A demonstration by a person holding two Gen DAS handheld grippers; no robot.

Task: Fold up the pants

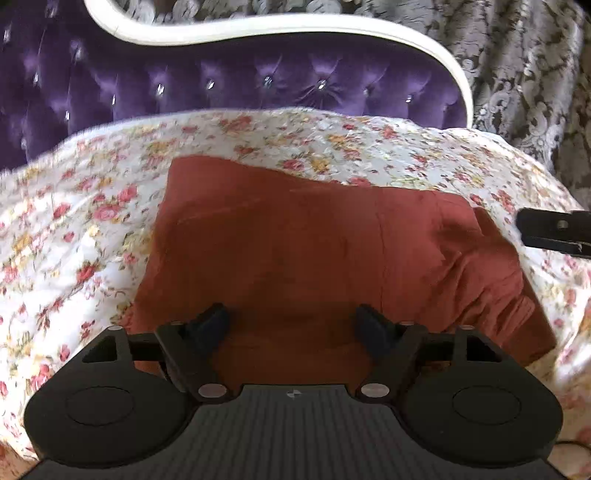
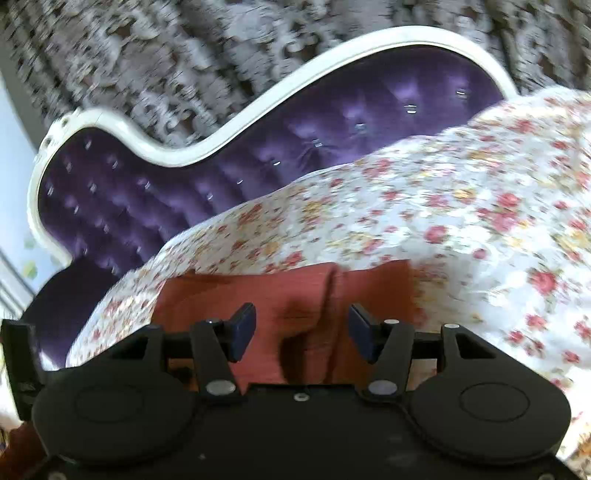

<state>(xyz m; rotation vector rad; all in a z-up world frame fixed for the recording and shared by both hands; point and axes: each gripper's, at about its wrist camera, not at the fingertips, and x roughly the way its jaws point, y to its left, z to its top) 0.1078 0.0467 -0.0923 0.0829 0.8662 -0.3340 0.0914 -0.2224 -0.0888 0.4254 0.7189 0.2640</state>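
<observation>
The rust-red pants [image 1: 295, 240] lie folded into a rough rectangle on a floral bedspread [image 1: 55, 221]; their right end is bunched and wrinkled. My left gripper [image 1: 291, 325] hangs over the near edge of the pants, open, with nothing pinched between its dark pads. A black part of the right gripper [image 1: 554, 232] pokes in at the right edge, just past the wrinkled end. In the right wrist view the right gripper [image 2: 301, 332] is open above the pants [image 2: 295, 288]. A ridge of fabric lies below the gap, and the pads are apart from it.
A purple tufted headboard [image 1: 221, 85] with a curved white frame [image 1: 258, 33] rises behind the bed, also seen in the right wrist view [image 2: 147, 195]. A grey patterned curtain [image 1: 517, 55] hangs beyond it. The bedspread [image 2: 461, 221] extends around the pants on all sides.
</observation>
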